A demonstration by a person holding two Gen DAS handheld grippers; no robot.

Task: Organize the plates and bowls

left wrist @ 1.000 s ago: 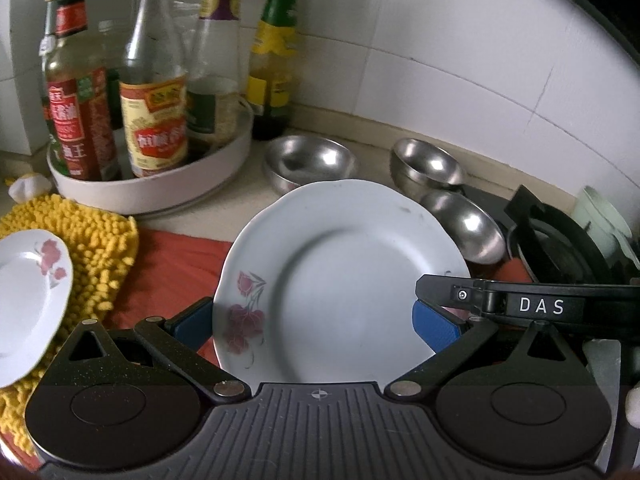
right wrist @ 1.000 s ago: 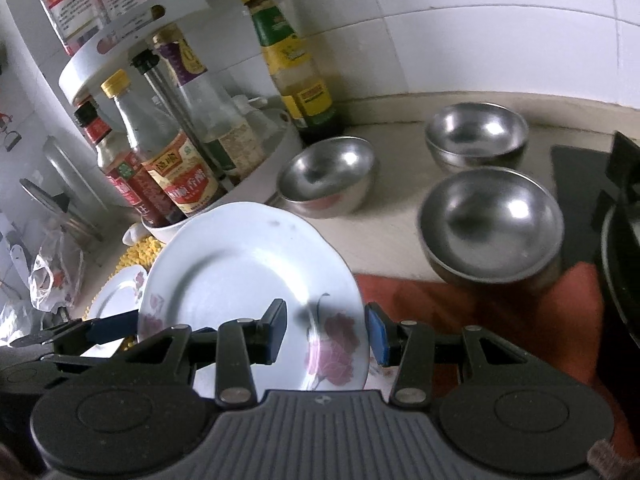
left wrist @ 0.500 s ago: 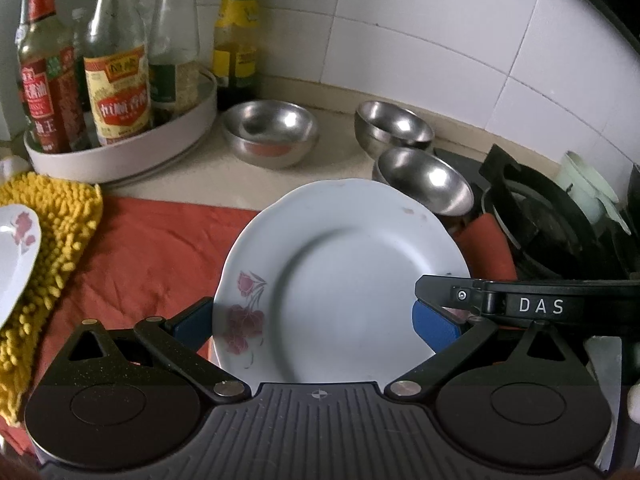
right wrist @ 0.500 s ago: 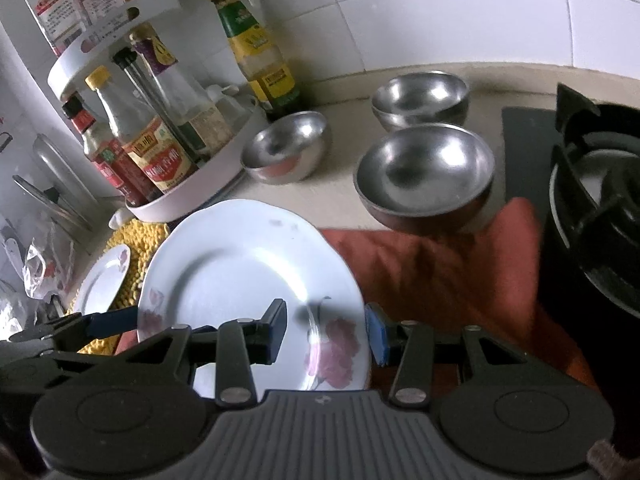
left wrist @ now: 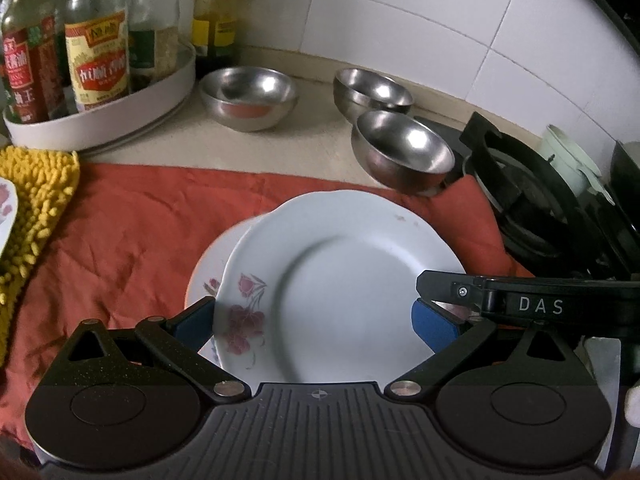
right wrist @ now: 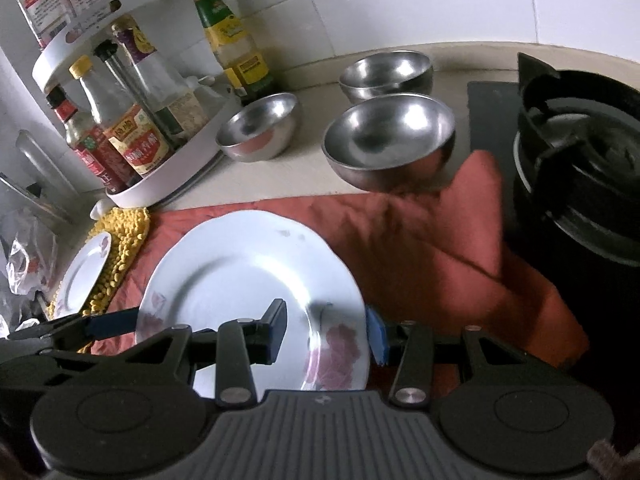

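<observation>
Both grippers, left (left wrist: 314, 322) and right (right wrist: 326, 330), are pinching my plate (left wrist: 340, 280) at opposite rims. I'm lowering it; a second plate (left wrist: 208, 276) is now appearing beneath, so stacking looks close.

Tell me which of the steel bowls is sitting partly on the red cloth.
The front steel bowl, nearest the gas stove, rests its base on the red cloth's edge. The bowl beside the white bottle tray and the rear stacked bowls stand on bare counter.
</observation>
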